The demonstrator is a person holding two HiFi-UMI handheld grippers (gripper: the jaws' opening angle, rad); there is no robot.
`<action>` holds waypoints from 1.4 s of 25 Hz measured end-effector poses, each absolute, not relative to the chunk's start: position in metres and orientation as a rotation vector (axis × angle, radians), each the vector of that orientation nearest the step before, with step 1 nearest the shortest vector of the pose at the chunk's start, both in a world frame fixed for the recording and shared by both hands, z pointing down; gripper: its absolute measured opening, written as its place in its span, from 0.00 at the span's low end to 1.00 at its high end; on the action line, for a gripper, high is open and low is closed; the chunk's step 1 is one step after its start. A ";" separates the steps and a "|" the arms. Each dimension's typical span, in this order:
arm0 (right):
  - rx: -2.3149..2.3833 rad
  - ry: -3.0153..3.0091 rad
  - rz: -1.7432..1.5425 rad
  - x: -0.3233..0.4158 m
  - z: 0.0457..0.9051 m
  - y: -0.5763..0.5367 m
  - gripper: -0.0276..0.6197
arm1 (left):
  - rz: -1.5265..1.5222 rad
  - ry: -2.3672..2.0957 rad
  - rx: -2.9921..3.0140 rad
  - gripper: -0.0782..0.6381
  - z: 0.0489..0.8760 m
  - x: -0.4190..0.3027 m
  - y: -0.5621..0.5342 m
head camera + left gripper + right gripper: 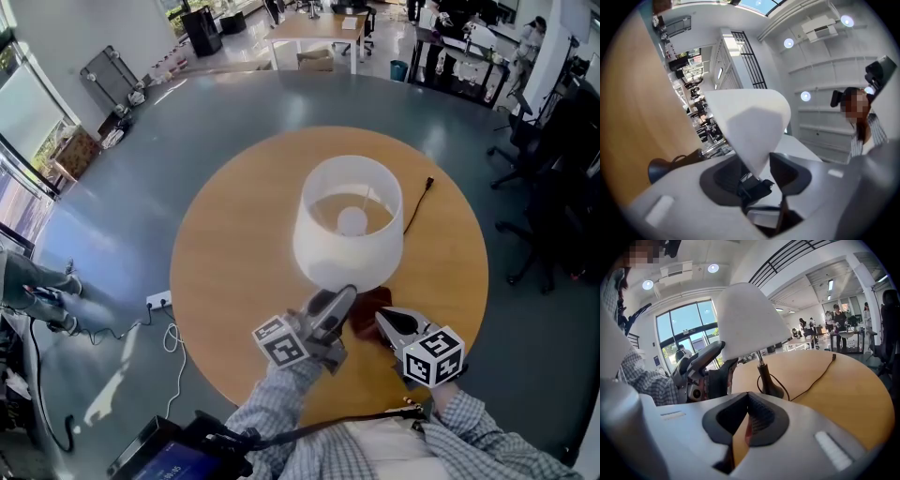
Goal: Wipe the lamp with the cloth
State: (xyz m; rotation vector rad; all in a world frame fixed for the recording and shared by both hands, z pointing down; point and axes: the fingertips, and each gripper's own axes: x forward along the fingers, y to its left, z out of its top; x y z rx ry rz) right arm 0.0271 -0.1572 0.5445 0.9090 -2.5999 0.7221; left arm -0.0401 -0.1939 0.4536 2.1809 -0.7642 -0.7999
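Now lift the dark red cloth (pixel 367 314), pinched in your shut right gripper (pixel 384 320) by the near edge of the round wooden table (pixel 234 267), and softly rub the white lamp (pixel 349 225) in the middle, with your open left gripper (pixel 340 298) at its bottom rim.

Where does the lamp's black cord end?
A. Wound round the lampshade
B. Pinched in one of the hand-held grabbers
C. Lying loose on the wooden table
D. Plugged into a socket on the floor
C: the cord runs from the lamp across the round table, and its plug lies free on the wood with nothing attached to it.
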 end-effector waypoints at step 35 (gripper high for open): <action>0.705 -2.124 0.313 0.040 0.675 -0.185 0.12 | -0.766 -0.836 2.184 0.33 0.456 -0.041 -0.194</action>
